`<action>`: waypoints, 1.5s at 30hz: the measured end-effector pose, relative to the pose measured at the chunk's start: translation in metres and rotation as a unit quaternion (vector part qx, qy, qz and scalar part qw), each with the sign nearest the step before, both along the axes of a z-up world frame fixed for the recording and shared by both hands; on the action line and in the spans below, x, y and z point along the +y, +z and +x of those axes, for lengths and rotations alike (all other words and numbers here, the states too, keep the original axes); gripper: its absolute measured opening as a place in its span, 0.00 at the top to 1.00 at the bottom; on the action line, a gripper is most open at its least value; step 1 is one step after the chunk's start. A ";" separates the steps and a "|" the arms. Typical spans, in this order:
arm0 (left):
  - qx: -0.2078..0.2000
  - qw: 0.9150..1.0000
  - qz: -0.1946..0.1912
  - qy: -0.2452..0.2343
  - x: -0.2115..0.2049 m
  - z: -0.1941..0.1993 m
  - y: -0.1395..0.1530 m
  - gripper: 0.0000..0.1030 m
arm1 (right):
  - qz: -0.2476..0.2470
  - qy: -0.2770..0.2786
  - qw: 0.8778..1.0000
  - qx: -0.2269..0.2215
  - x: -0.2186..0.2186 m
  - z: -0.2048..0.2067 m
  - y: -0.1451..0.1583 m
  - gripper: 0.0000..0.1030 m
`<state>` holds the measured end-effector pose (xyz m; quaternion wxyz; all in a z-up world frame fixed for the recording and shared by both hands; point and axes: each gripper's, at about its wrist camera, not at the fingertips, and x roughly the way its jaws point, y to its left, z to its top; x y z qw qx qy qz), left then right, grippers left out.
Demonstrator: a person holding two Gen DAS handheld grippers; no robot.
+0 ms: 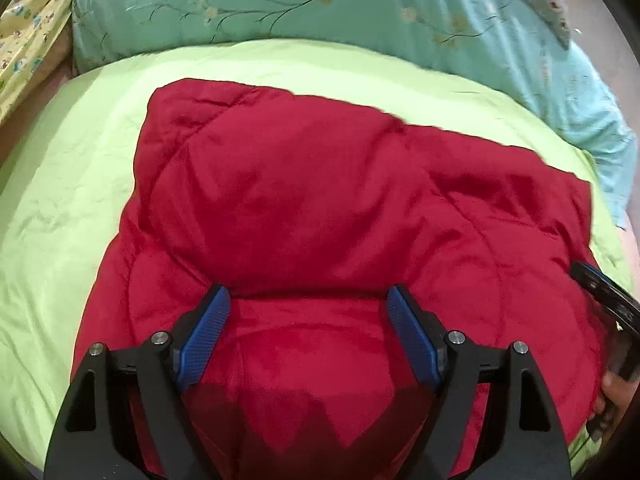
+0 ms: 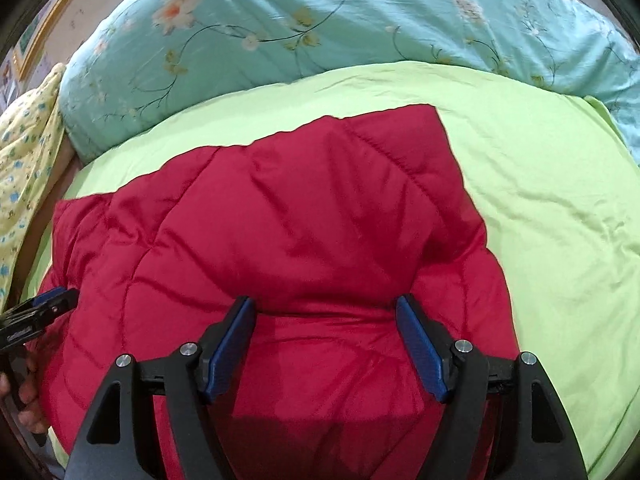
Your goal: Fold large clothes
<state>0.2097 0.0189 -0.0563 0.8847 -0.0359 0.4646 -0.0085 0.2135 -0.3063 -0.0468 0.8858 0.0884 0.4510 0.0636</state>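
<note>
— Both claws hang wide apart just over the near end of the red quilted jacket (image 1: 320, 208), so that is where we start. Our left claw (image 1: 308, 296) has its blue pads spread with only red cloth showing between them, nothing pinched. Our right claw (image 2: 326, 306) stands the same way, gaping and empty, beside it on the jacket's right half.

— Agreed, we hold nothing yet. And the jacket itself?

— It lies flat on the green sheet (image 1: 60, 208) of the bed, puffed up, with its far edge short of the teal floral duvet (image 1: 280, 4) and sheet showing on both sides of it.

— How do we expect it to handle?

— We judge it soft, padded and fairly light, but bulky. The shell looks smooth, so it may slide through the pads, and the filling will likely spring back after a fold.

— So where do we take hold?

— We would bite on a stitched seam or a hem, where the cloth is thinner and layers are sewn together, not on a fat pillow of filling. One claw at each near corner of the jacket, wide apart, should let us lift the edge evenly and carry it toward the far edge.

— And press it down afterwards, we think, or it will puff open.
</note>
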 end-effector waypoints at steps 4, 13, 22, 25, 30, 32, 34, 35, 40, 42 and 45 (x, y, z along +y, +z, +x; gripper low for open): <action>0.006 1.000 0.016 0.010 -0.003 0.005 -0.005 0.19 | 0.029 -0.014 0.999 -0.008 -0.014 0.001 -0.006 0.28; 0.005 0.999 0.046 0.023 -0.008 0.004 -0.008 0.17 | 0.046 -0.018 0.999 -0.023 -0.020 0.002 -0.007 0.28; 0.002 0.998 0.051 0.025 -0.010 0.006 -0.009 0.17 | 0.057 -0.030 0.998 -0.025 -0.024 0.003 -0.009 0.28; 0.001 0.998 0.051 0.025 -0.012 0.004 -0.009 0.17 | 0.059 -0.034 0.997 -0.024 -0.025 0.004 -0.010 0.28; 0.000 0.999 0.047 0.024 -0.010 0.006 -0.008 0.17 | 0.060 -0.041 0.997 -0.021 -0.026 0.005 -0.011 0.28; 0.000 0.999 0.045 0.023 -0.009 0.006 -0.007 0.17 | 0.060 -0.045 0.997 -0.019 -0.027 0.006 -0.012 0.28; -0.003 0.999 0.036 0.023 -0.007 0.004 -0.004 0.17 | 0.059 -0.048 0.997 -0.018 -0.028 0.007 -0.012 0.28; -0.005 0.999 0.030 0.022 -0.005 0.002 -0.002 0.18 | 0.059 -0.049 0.997 -0.016 -0.029 0.007 -0.013 0.28; -0.027 1.000 -0.002 0.008 0.002 -0.021 0.014 0.18 | 0.056 -0.053 0.997 -0.014 -0.030 0.008 -0.014 0.28; -0.039 0.999 -0.003 -0.001 0.001 -0.037 0.022 0.18 | 0.055 -0.056 0.997 -0.013 -0.030 0.008 -0.014 0.28; -0.047 0.999 -0.015 -0.014 0.002 -0.057 0.032 0.18 | 0.056 -0.059 0.997 -0.012 -0.031 0.007 -0.014 0.28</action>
